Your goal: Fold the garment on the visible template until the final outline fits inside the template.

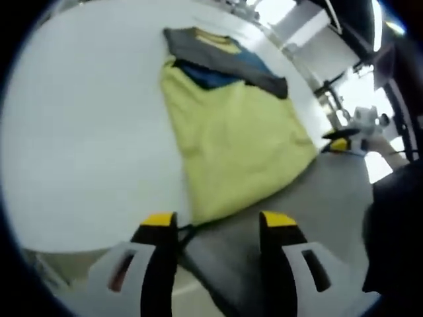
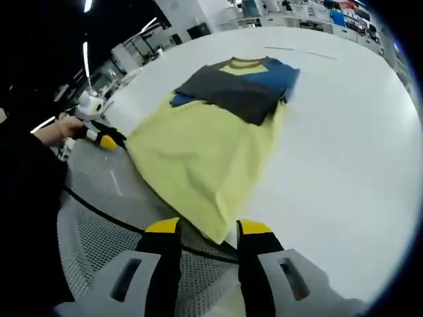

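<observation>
Yellow garment (image 1: 231,139) lies lengthwise on the white table (image 1: 86,145), hem toward the near edge

Its grey-and-blue folded sleeves and collar point to the far side, while the hem hangs over the near edge onto grey mesh (image 2: 99,244). Left gripper (image 1: 218,221) and right gripper (image 2: 208,228) both stand with jaws apart just short of the hem, holding nothing. A black cable (image 2: 112,221) crosses the mesh

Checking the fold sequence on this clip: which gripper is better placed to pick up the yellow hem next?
Probably right. The right gripper has its open jaws either side of the T-shirt hem corner. The left gripper is also open near the hem, but with grey surface between its tips.
</observation>
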